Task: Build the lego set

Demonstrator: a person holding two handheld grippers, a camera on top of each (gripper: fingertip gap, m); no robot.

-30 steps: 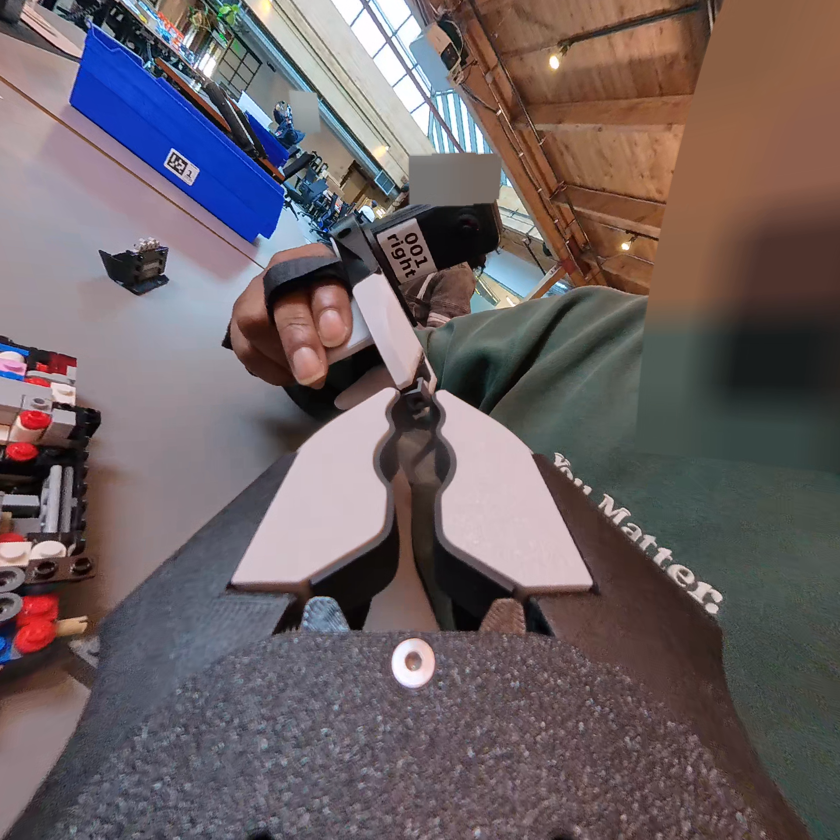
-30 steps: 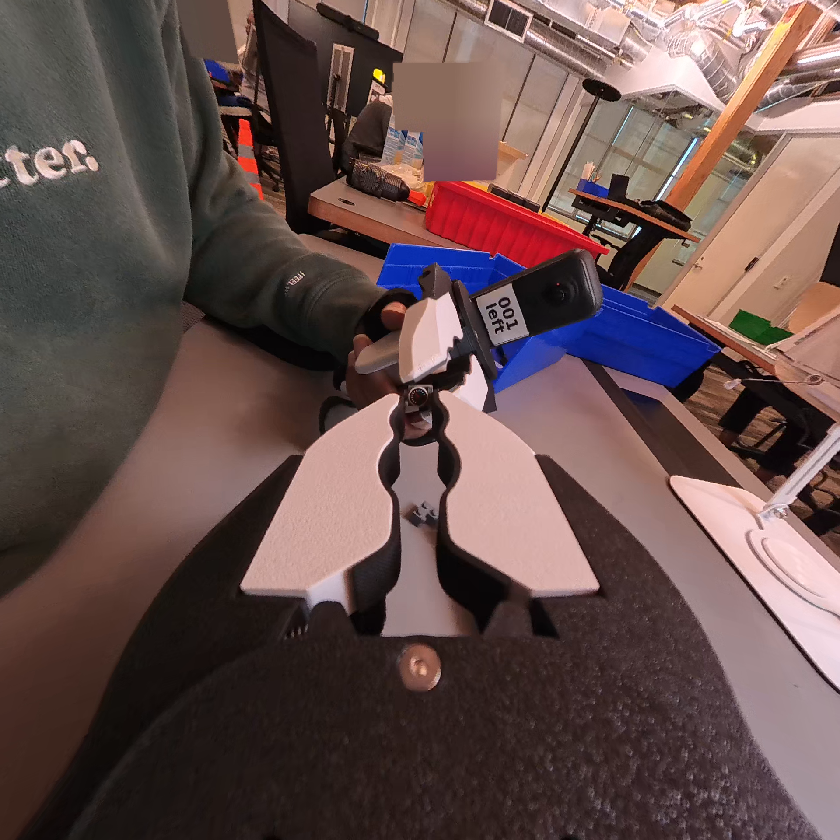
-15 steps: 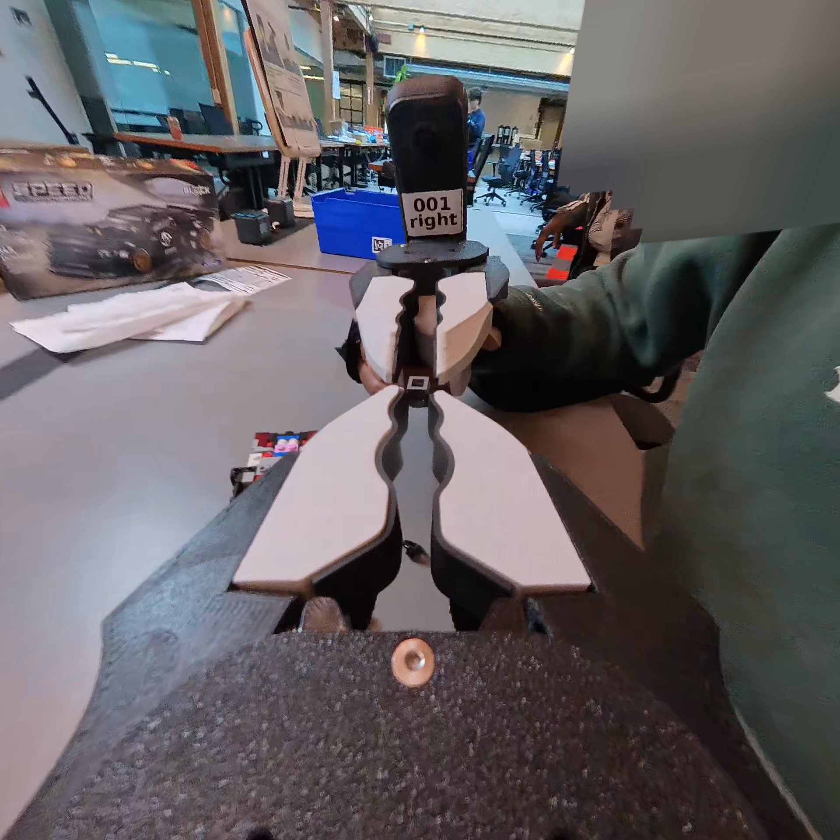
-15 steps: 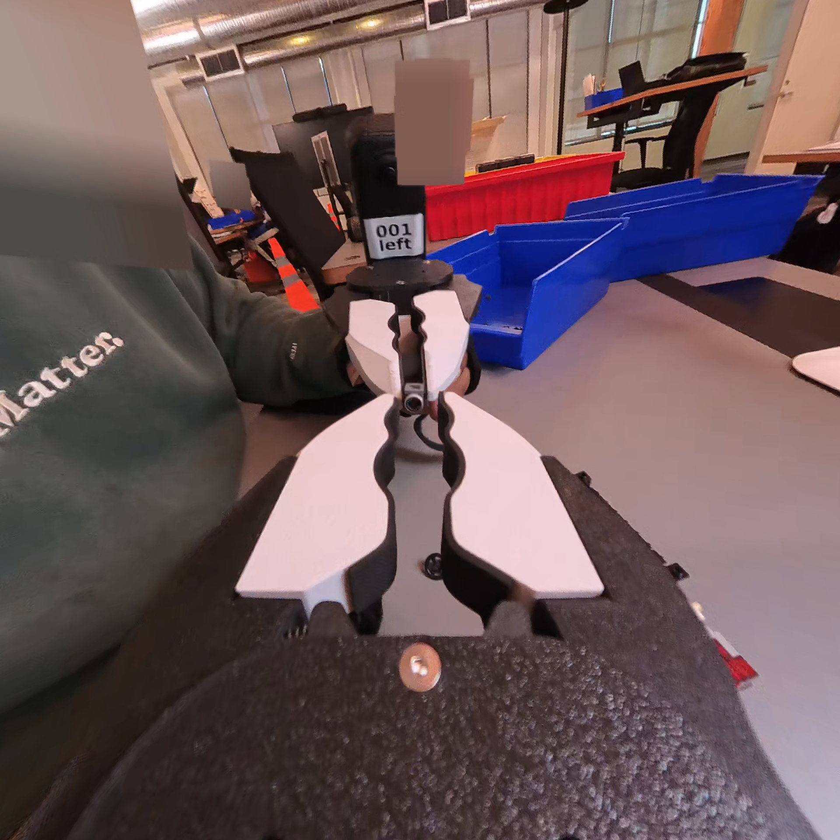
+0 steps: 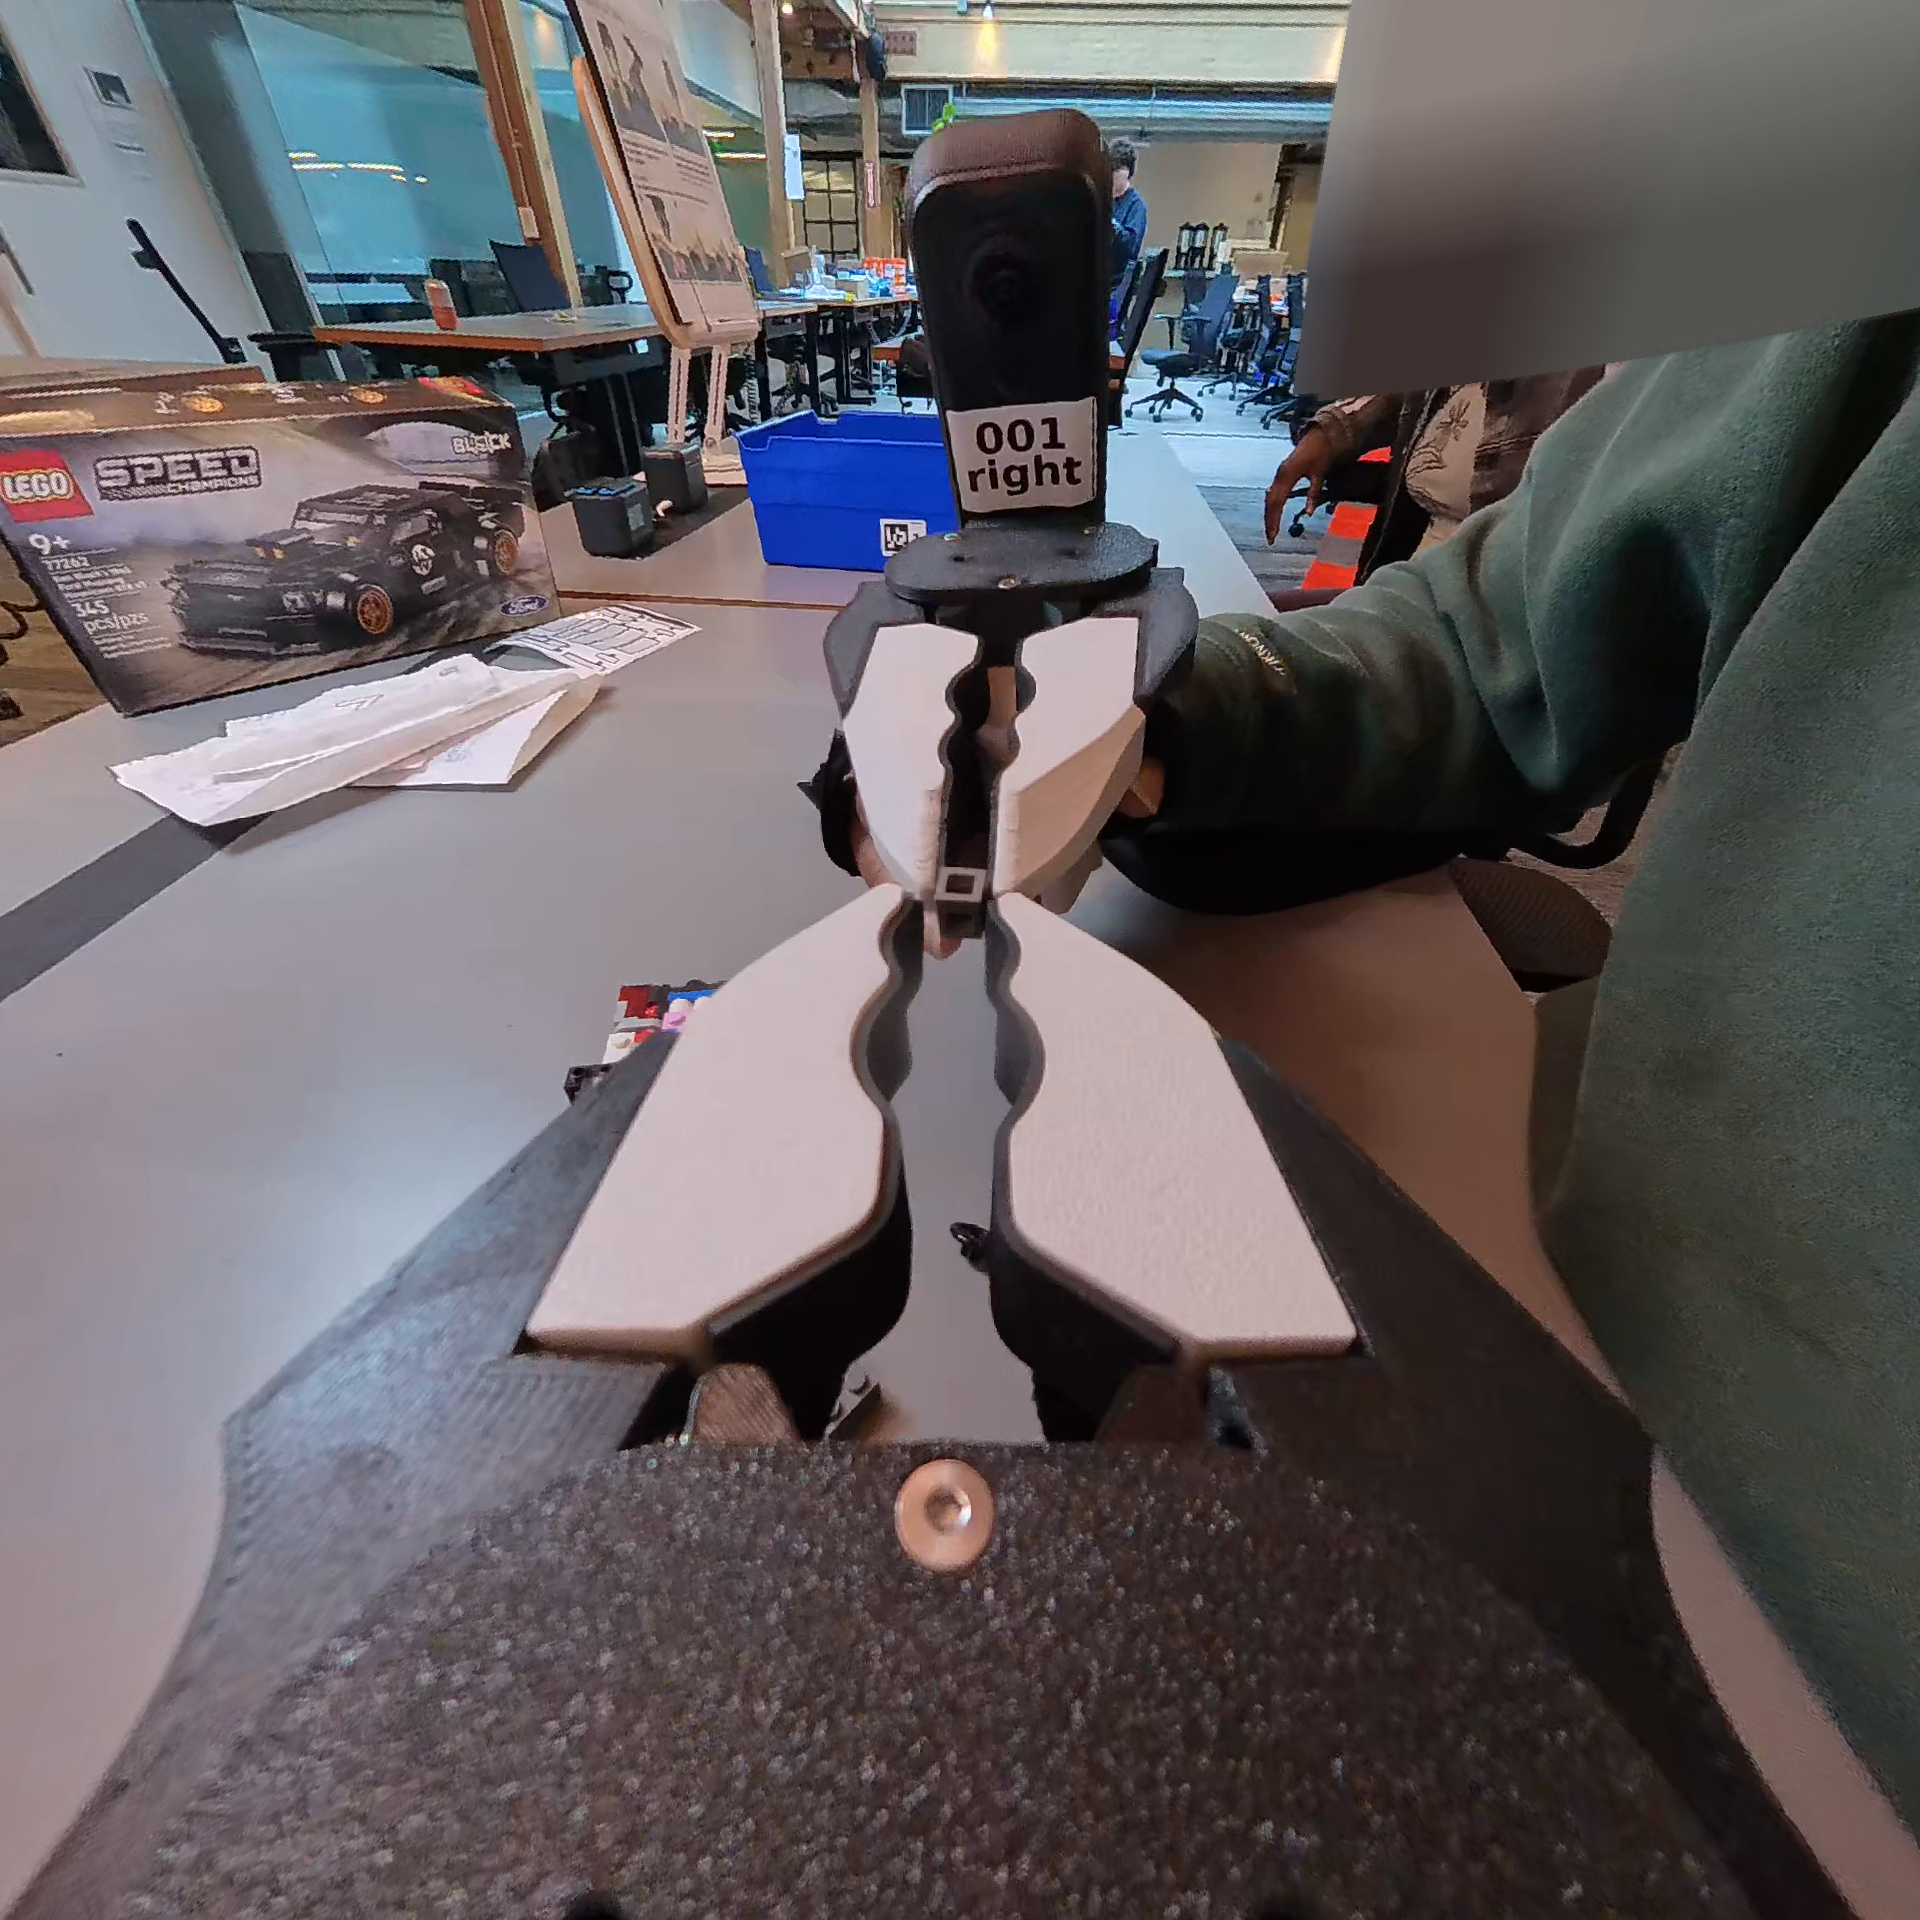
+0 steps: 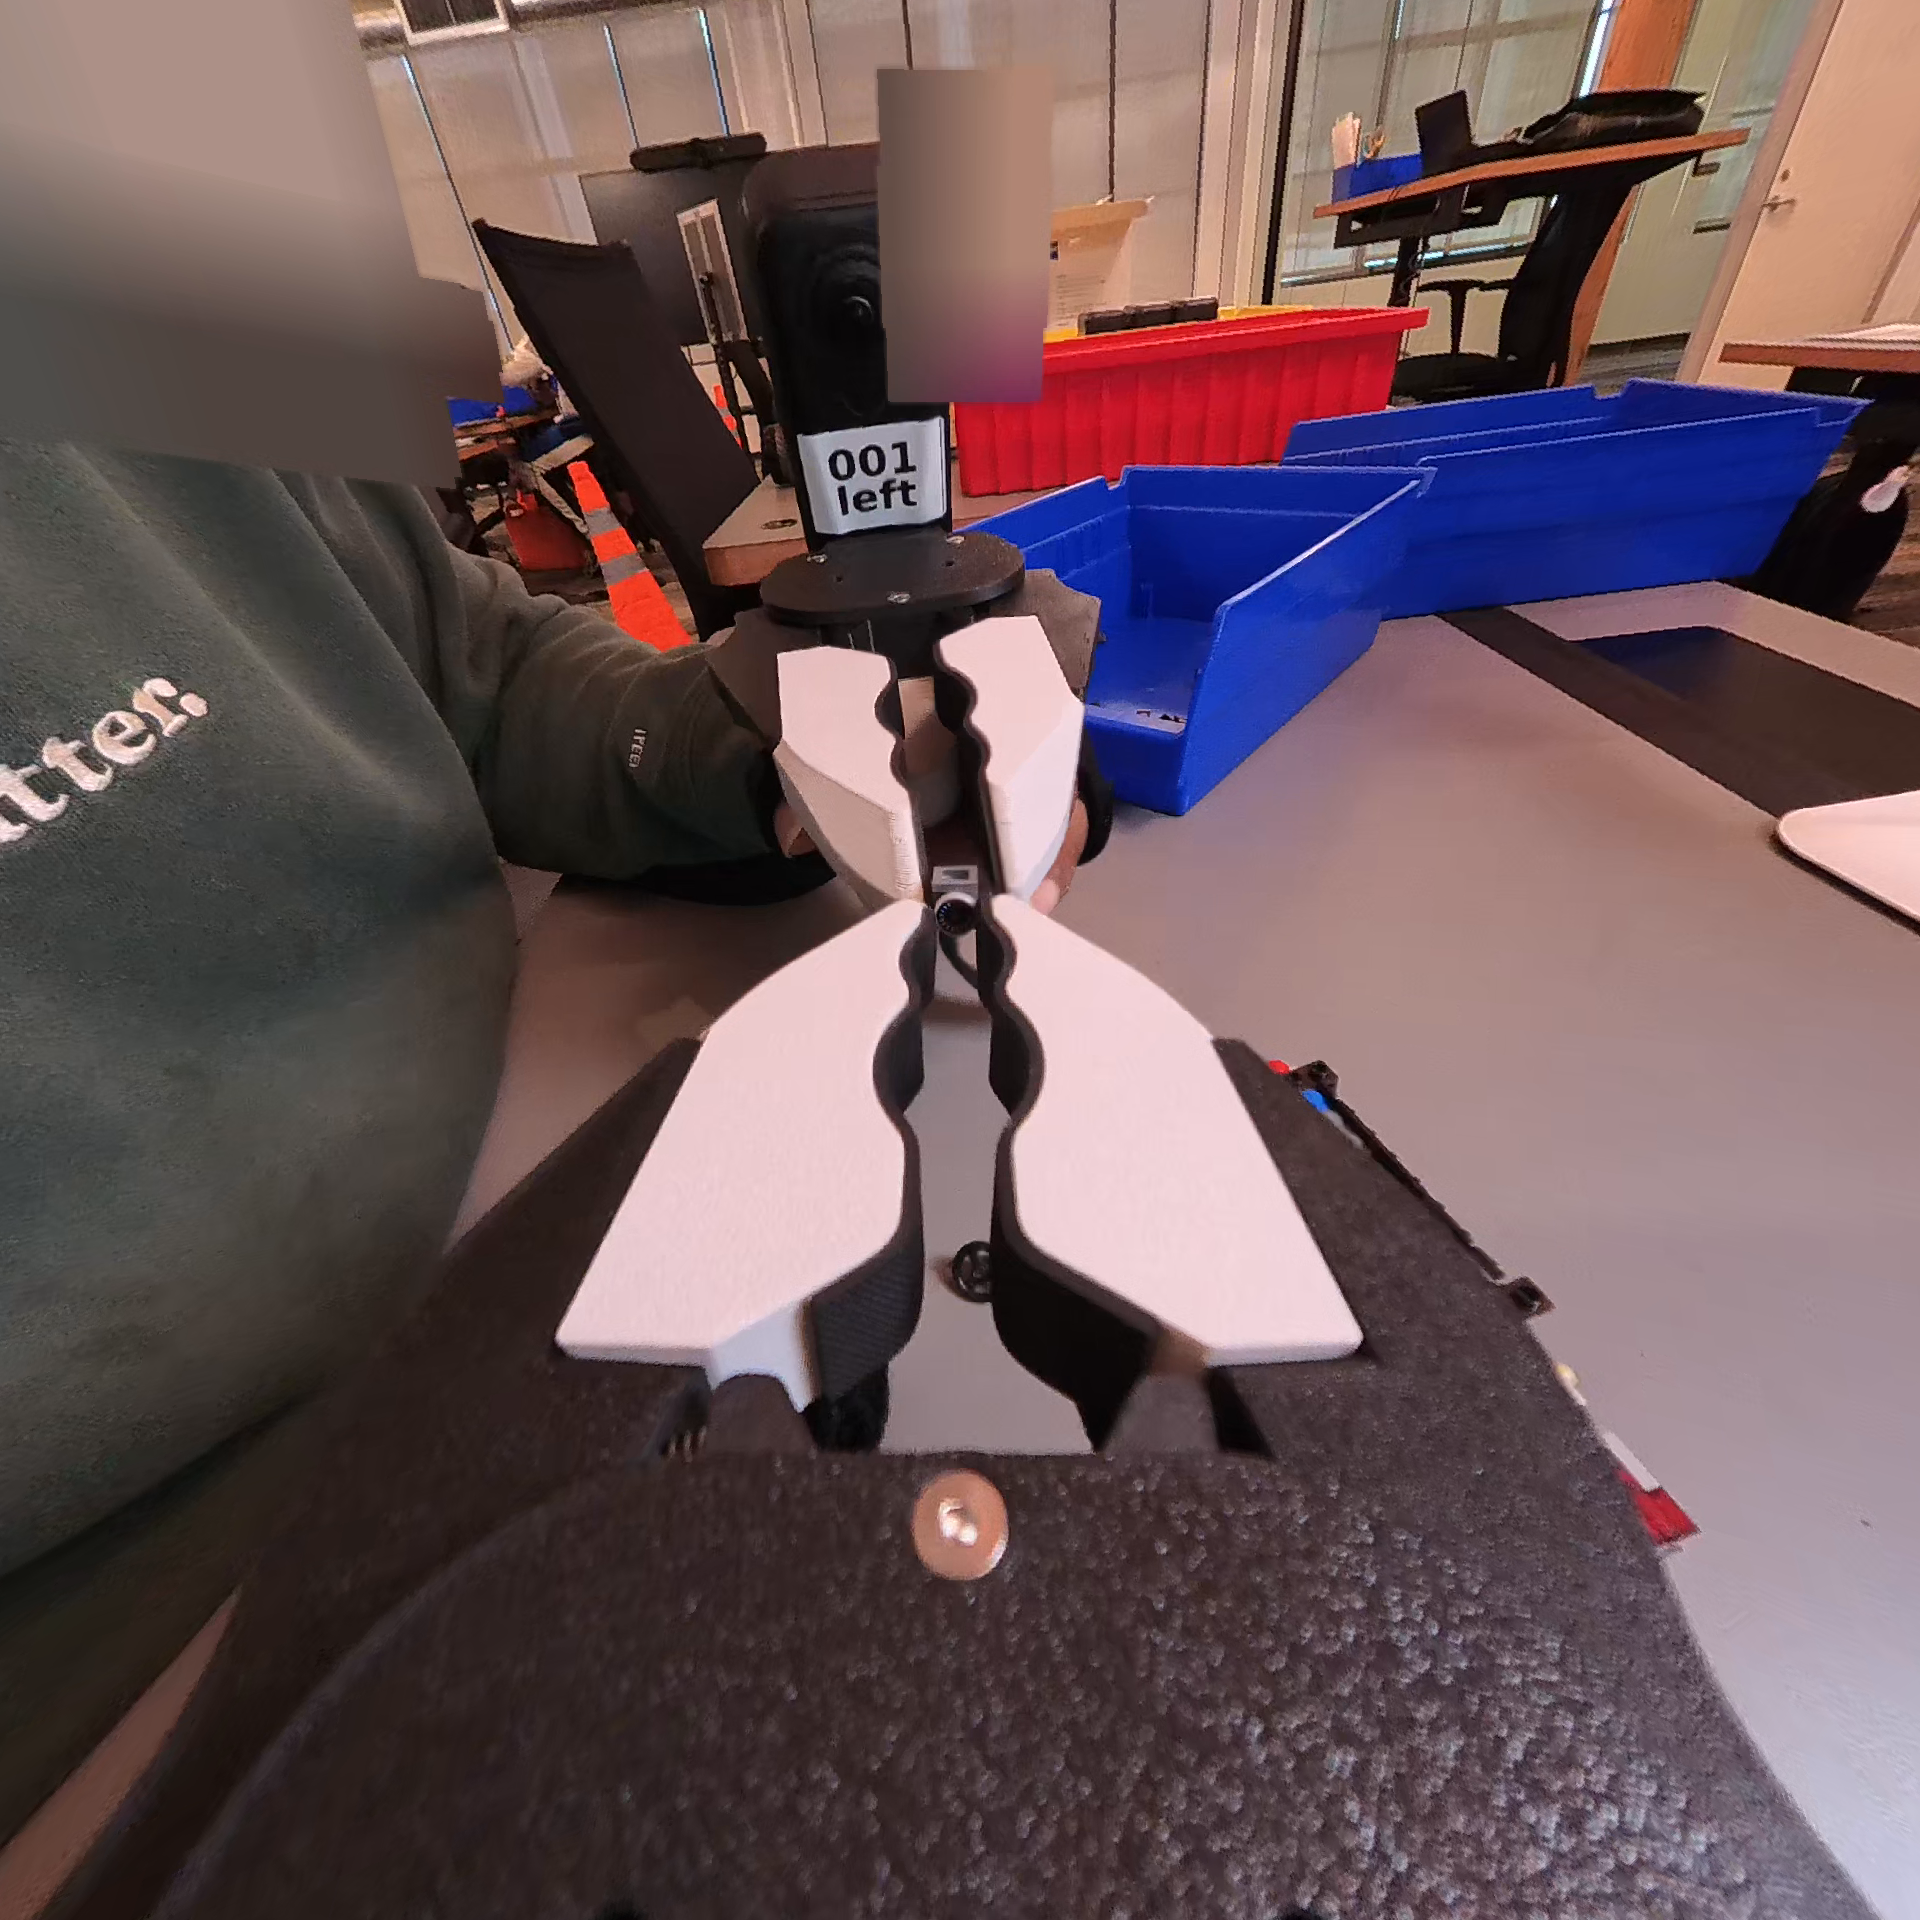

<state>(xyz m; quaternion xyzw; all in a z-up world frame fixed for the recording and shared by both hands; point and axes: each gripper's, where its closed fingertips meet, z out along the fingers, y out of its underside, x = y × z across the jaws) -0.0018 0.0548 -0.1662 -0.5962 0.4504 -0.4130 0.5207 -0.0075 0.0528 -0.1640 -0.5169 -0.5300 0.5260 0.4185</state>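
My left gripper (image 5: 948, 914) and my right gripper (image 6: 956, 920) are held above the grey table (image 5: 364, 1039), pointing at each other tip to tip. In the left wrist view the right gripper (image 5: 961, 883) grips a small black piece with a square end (image 5: 961, 891). In the right wrist view the left gripper (image 6: 951, 871) grips a small grey piece (image 6: 954, 875), which touches a small black round-ended piece (image 6: 951, 914) between my right fingertips. Both jaws are closed narrowly on these small parts. The partly built model (image 5: 655, 1013) lies on the table, mostly hidden behind my left gripper.
A small black round part (image 6: 971, 1268) lies on the table under the grippers. The set's box (image 5: 270, 530) and paper sheets (image 5: 364, 727) lie at the far left. Blue bins (image 6: 1226, 623) and a red bin (image 6: 1174, 405) stand behind. The person's green sleeve (image 5: 1455, 707) is close. Less than 4 cm separates the two grippers' tips.
Both grippers have swung from tilted poses to level, facing each other head-on. Their tips have stayed together with the small parts between them.
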